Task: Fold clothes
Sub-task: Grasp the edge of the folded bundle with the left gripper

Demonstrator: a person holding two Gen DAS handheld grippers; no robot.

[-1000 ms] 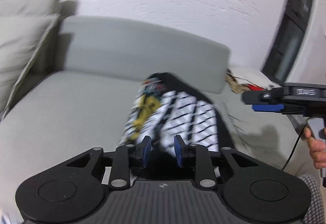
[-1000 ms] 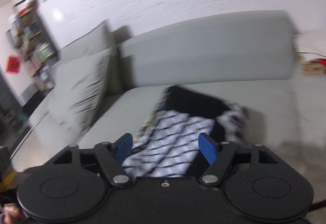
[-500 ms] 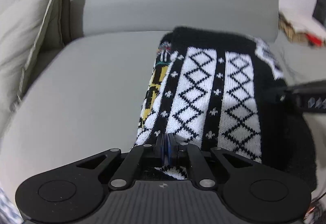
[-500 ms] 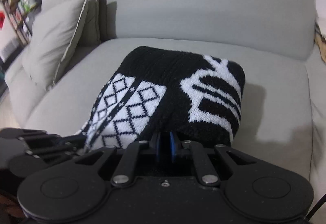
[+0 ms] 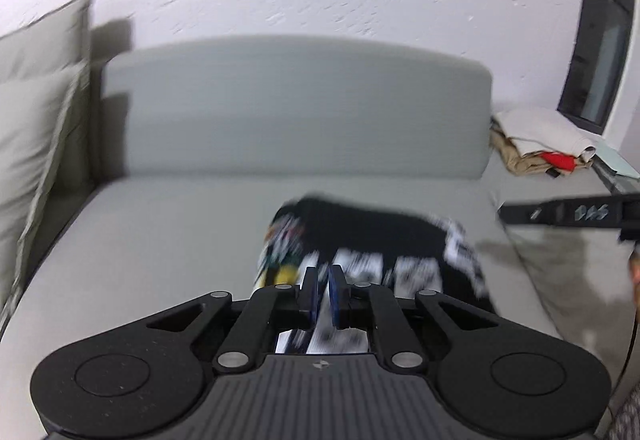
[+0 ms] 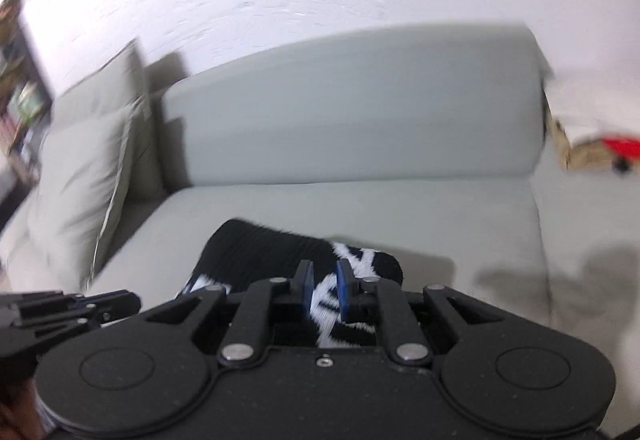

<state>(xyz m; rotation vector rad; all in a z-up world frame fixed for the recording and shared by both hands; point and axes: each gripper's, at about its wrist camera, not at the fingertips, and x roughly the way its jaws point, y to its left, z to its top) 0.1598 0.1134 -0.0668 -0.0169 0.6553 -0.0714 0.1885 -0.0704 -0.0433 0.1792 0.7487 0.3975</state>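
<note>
Grey sofa (image 5: 180, 240): one seat cushion, backrest behind, pale pillows (image 6: 80, 175) at its left end.
Black-and-white knitted sweater (image 5: 372, 232): lay folded on the seat, near edge towards both tools.
Pile of folded cloth (image 5: 536, 139): sat right of the backrest.
Left tool (image 5: 324, 294): nearly closed, clamped on the sweater's near edge.
Right tool (image 6: 324, 290): narrow gap, having just closed on the same edge, knit pinched between.
</note>
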